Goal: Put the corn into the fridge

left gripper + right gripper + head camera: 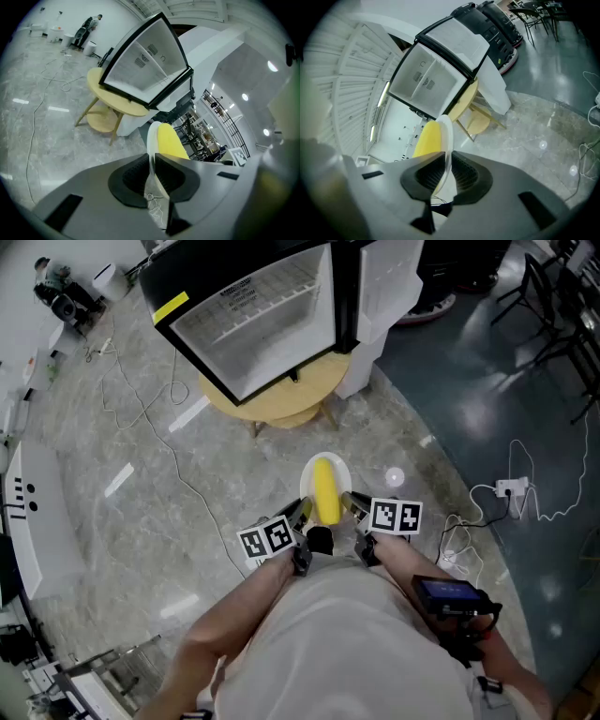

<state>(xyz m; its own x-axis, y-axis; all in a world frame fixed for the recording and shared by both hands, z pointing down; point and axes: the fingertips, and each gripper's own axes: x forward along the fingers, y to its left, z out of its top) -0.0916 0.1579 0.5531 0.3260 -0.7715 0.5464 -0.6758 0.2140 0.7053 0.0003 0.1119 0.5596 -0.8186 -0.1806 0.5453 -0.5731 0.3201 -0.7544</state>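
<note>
Between left gripper (302, 514) and right gripper (352, 506), both pinching the plate (343, 472) rim, corn (326, 489) lies at one and eleven o'clock respectively.

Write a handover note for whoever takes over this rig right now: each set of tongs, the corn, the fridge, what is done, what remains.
Left tongs: shut on the plate rim.
Right tongs: shut on the opposite rim.
Corn: lying on the plate, carried between both tongs.
Fridge: open, on the yellow table ahead.
Done: corn is in hand.
Left: carry it to the fridge, set it inside, release.
</note>
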